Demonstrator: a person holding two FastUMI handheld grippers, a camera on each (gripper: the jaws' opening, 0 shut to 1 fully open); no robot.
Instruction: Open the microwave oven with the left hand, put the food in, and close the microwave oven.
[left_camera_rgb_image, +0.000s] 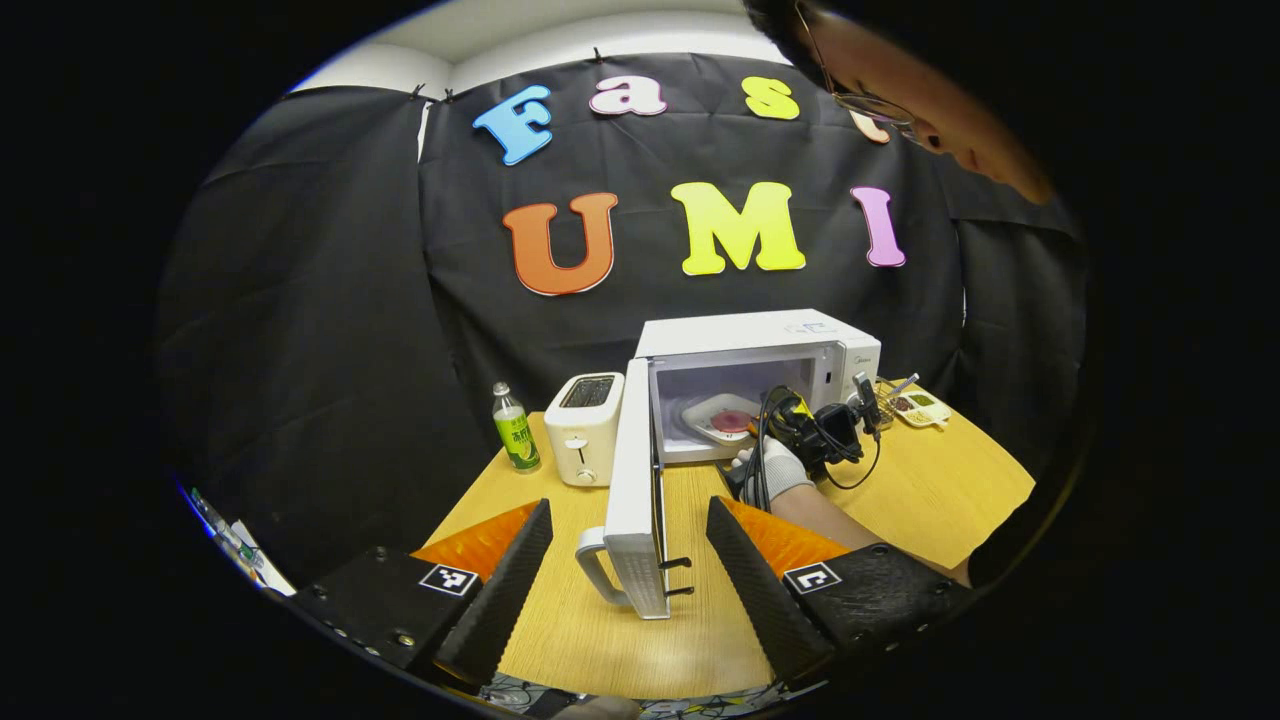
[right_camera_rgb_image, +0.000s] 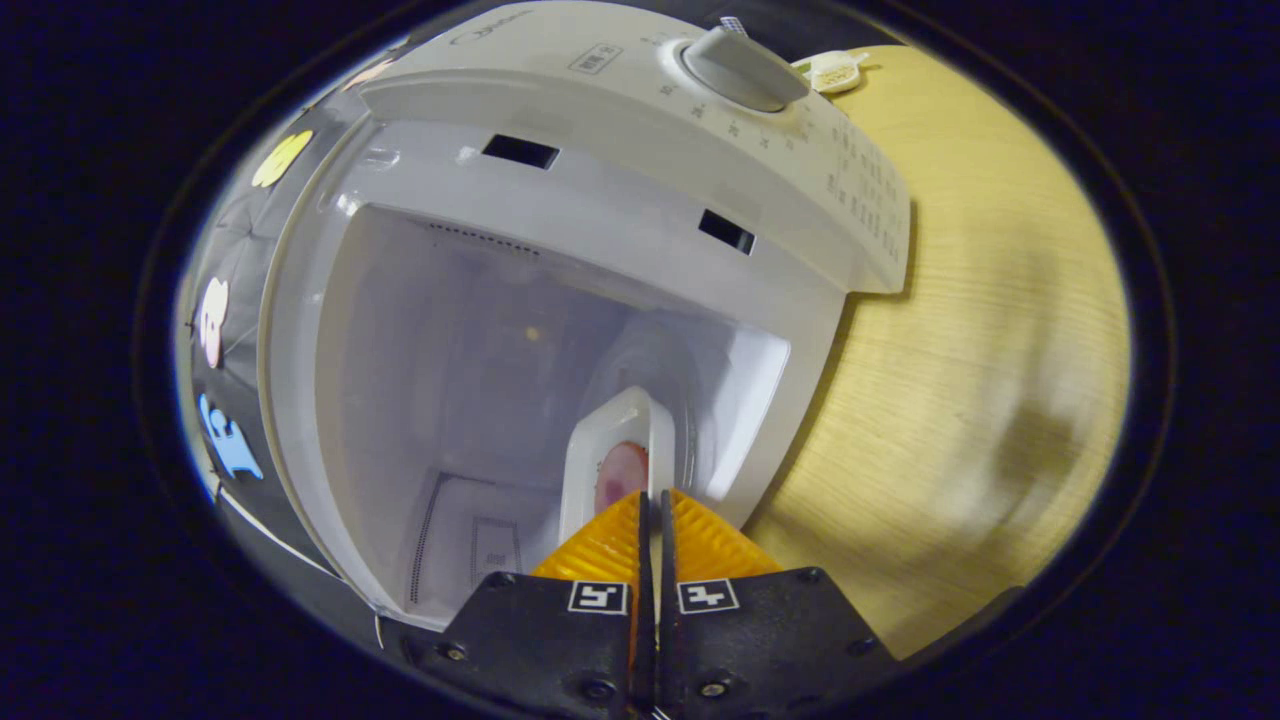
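The white microwave (left_camera_rgb_image: 745, 335) stands on the wooden table with its door (left_camera_rgb_image: 632, 490) swung wide toward me. My left gripper (left_camera_rgb_image: 630, 555) is open, and the door's edge and handle (left_camera_rgb_image: 592, 570) lie between its fingers without being touched. A gloved hand (left_camera_rgb_image: 778, 465) holds my right gripper (left_camera_rgb_image: 792, 412) at the oven's mouth. In the right gripper view the right gripper (right_camera_rgb_image: 652, 497) is shut on the rim of a white plate (right_camera_rgb_image: 605, 445) carrying pinkish food (right_camera_rgb_image: 622, 475), inside the cavity (right_camera_rgb_image: 470, 380). That plate (left_camera_rgb_image: 722, 418) rests on the oven floor.
A white toaster (left_camera_rgb_image: 585, 428) and a green bottle (left_camera_rgb_image: 515, 428) stand left of the microwave. A small tray of food (left_camera_rgb_image: 918, 405) lies at the right rear of the table (left_camera_rgb_image: 930, 490). A person leans over from the upper right.
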